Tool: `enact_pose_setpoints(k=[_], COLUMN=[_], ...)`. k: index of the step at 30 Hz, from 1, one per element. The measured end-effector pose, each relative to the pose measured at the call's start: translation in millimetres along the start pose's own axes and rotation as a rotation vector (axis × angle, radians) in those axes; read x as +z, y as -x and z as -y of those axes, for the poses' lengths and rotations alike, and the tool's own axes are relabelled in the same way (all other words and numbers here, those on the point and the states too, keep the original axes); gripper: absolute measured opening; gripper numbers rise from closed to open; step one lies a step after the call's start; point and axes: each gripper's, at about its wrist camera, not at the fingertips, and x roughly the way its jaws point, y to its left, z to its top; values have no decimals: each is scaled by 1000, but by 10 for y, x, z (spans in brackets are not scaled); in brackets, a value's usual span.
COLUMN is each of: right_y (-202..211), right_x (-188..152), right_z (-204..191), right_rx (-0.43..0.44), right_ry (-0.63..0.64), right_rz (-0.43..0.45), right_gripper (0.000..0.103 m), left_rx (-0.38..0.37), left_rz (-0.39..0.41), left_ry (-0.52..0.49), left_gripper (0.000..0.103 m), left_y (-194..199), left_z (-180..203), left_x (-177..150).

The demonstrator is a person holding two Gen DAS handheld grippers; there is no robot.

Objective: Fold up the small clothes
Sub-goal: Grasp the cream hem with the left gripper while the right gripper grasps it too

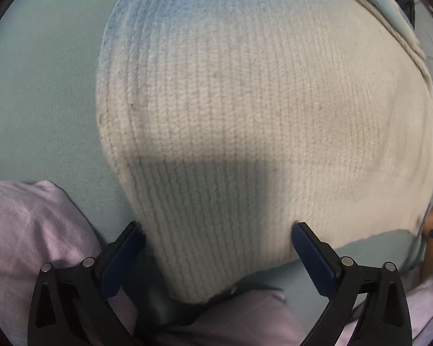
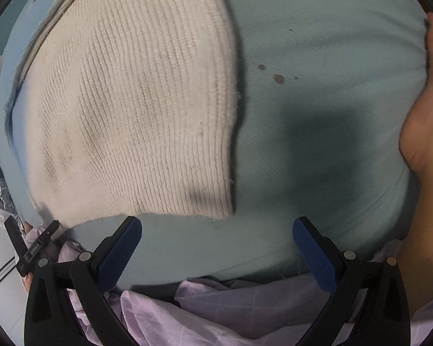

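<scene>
Pale-green bed sheet (image 2: 317,115) carried cream knit garment (image 1: 245,115); we kept left gripper (image 1: 216,230) and right gripper (image 2: 216,227) fingers wide, empty.

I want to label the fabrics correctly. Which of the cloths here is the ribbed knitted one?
The cream knit garment is the ribbed one, lying flat on the pale green sheet. The lilac cloth at the near edge is thin, smooth and crumpled.
</scene>
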Motion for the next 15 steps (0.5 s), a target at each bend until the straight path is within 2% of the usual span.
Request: enact_pose_setpoints(k=[1, 2, 3, 5, 6, 7, 10, 11, 12, 14, 15], right_y=[-32, -92, -141, -259, -302, -332, -425, -442, -441, -368, -351], right_x=[25, 66, 89, 137, 149, 158, 187, 191, 194, 193, 190], right_z=[-23, -57, -75, -127, -148, -163, -234, -259, -303, -434, -515], right_rx=[-10, -34, -49, -81, -82, -80, -73, -76, -76, -106, -140], right_ry=[6, 19, 30, 68, 80, 85, 109, 118, 131, 181, 210], right_rz=[-1, -10, -16, -38, -48, -54, -69, -66, -48, 27, 44], right_gripper=[102, 102, 102, 102, 102, 102, 102, 98, 92, 45, 40], left_rx=[-2, -5, -6, -32, -55, -89, -121, -136, -157, -207, -232], left_rz=[16, 28, 44, 64, 69, 64, 67, 71, 77, 90, 99], left_ry=[4, 7, 12, 21, 24, 30, 39, 40, 43, 53, 59], left_gripper=[87, 70, 61, 26, 19, 13, 11, 10, 10, 10, 10], left_y=[35, 80, 134, 190, 203, 200, 248, 301, 368, 473, 556], left_z=[1, -5, -29, -68, -90, -105, -100, -151, -212, -289, -288], left_x=[9, 36, 56, 57, 74, 86, 113, 136, 151, 140, 139])
